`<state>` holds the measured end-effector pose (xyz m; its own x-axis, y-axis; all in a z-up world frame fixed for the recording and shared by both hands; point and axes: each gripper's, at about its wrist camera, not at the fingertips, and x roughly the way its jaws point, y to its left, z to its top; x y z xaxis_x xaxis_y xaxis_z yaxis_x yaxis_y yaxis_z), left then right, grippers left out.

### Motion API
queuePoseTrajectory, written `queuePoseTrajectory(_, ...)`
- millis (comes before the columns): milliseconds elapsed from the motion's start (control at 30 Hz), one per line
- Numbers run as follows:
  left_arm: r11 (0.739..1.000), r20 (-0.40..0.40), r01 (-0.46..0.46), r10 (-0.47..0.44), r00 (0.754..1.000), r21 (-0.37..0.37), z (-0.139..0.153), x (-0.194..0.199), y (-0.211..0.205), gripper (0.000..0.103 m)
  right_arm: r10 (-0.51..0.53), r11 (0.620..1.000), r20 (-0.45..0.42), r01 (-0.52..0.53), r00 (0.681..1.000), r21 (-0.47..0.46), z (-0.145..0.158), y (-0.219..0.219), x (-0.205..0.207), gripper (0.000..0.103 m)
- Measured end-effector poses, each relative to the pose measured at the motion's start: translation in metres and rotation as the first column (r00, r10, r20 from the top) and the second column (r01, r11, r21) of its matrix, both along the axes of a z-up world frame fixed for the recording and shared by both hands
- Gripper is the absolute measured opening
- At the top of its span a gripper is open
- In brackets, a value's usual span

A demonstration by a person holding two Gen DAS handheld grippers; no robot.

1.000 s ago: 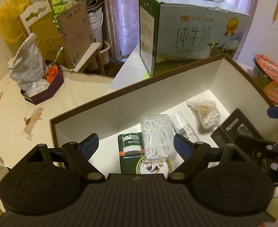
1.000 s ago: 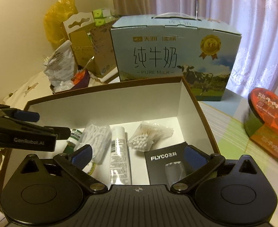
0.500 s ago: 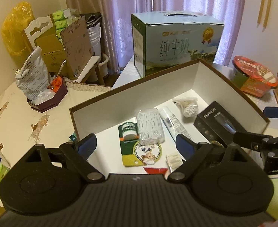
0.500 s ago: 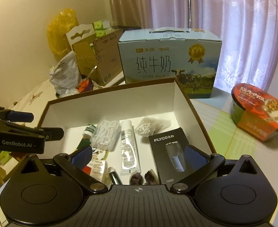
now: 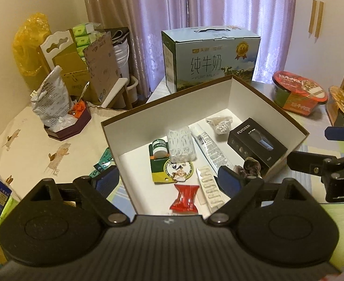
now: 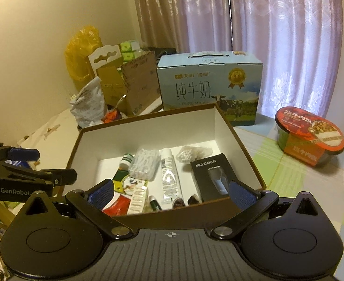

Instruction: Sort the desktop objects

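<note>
The open box [image 5: 261, 98] with brown rim and white inside sits on the counter [image 5: 43, 140] directly ahead of both tongs. Inside it, nearest the left tongs [image 5: 169, 180], lie a red wrapped sweet [image 5: 186, 197] and a white blister strip [image 5: 210, 188]. Beyond these, between the left tongs' fingers in that view, lie a green-and-yellow card with a round badge [image 5: 172, 169], a small green-capped bottle [image 5: 159, 148] and a clear case of floss picks [image 5: 181, 144]. A white tube [image 5: 209, 148] lies lengthwise just right of the floss case. A bag of cotton swabs [image 5: 221, 124] lies towards the box's far wall. A black FLYCO carton [image 6: 210, 175] lies along the box's right wall, ahead of the right tongs' right finger. Two small dark objects [image 6: 185, 201] sit at the near wall beside the tube's end; what they are cannot be told.

The left tongs are spread wide and hold nothing. The right tongs [image 6: 169, 195] are likewise spread wide and empty, hovering at the box's near rim.

Behind the box stands a blue milk carton [image 6: 209, 86]. To the right of the right tongs sits a red-lidded instant meal bowl [image 6: 310, 135] on a green checked cloth [image 6: 286, 171]. To the left of the left tongs, a dark tray [image 5: 71, 126] carries a crumpled silver bag [image 5: 51, 100].
</note>
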<state>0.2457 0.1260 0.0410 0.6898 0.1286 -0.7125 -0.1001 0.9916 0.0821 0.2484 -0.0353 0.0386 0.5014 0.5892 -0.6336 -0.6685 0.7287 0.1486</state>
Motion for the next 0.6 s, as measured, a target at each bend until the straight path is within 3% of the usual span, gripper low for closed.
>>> queuePoseTrajectory(267, 1.000, 0.046, -0.016, 0.015, 0.999, 0.014, 0.016, -0.039, -0.014, 0.097, 0.019, 1.000, 0.022, -0.019, 1.000, 0.010, 0.009, -0.016, -0.031, 0.101)
queuePoseTrajectory(600, 0.998, 0.077, -0.060, 0.059, 0.995, 0.011, 0.029, -0.082, -0.031, 0.098, 0.042, 0.999, 0.036, -0.043, 0.998, 0.025, 0.016, -0.035, -0.063, 0.101)
